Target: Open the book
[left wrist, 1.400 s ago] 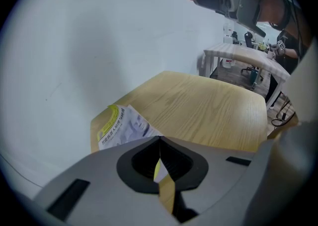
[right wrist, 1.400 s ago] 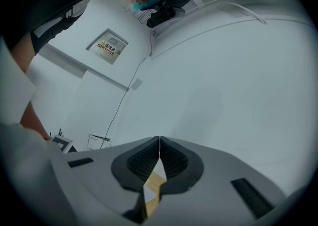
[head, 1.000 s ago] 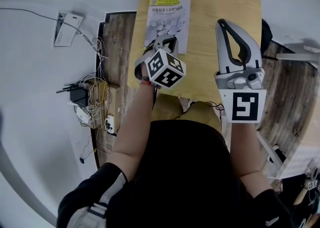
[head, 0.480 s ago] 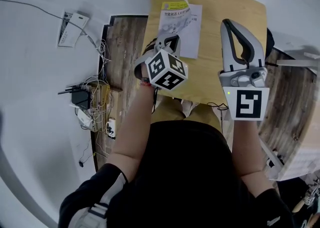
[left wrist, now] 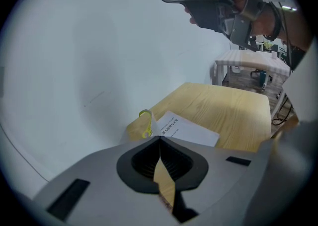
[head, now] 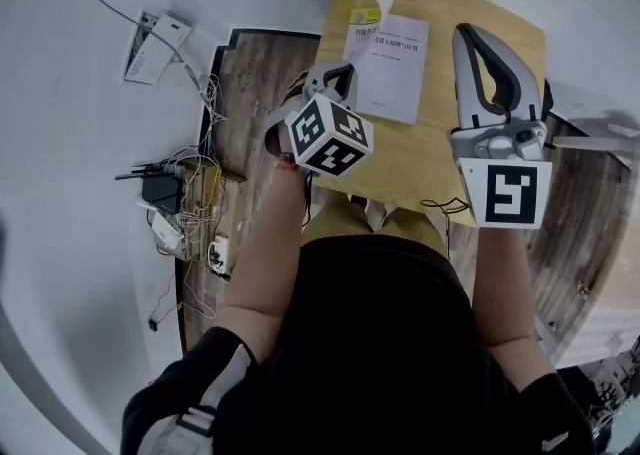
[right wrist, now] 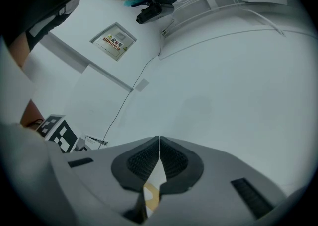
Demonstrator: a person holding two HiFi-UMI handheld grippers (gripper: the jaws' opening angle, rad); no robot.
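The book point(head: 390, 65) lies on the wooden table point(head: 500, 3) near its far left corner. A white printed page faces up, and its yellow cover point(head: 365, 15) curls upward at the far edge. My left gripper point(head: 335, 73) hovers off the book's near left edge, shut and empty. In the left gripper view the book point(left wrist: 191, 130) lies just beyond the closed tips of my left gripper point(left wrist: 159, 138), with the cover point(left wrist: 145, 121) standing up. My right gripper point(head: 470, 35) is raised to the right of the book, shut with nothing held. In its own view the right gripper point(right wrist: 159, 138) faces a white wall.
Cables and power strips point(head: 185, 205) lie on the floor left of the table, beside a white box point(head: 155, 43). A white bench point(left wrist: 248, 63) stands beyond the table. A sign point(right wrist: 115, 40) hangs on the wall. My left gripper's marker cube point(right wrist: 58, 131) shows low left.
The pictured cover lay flat on the book; now a white page shows and the cover curls up. Both grippers have lifted and drawn away from the book.
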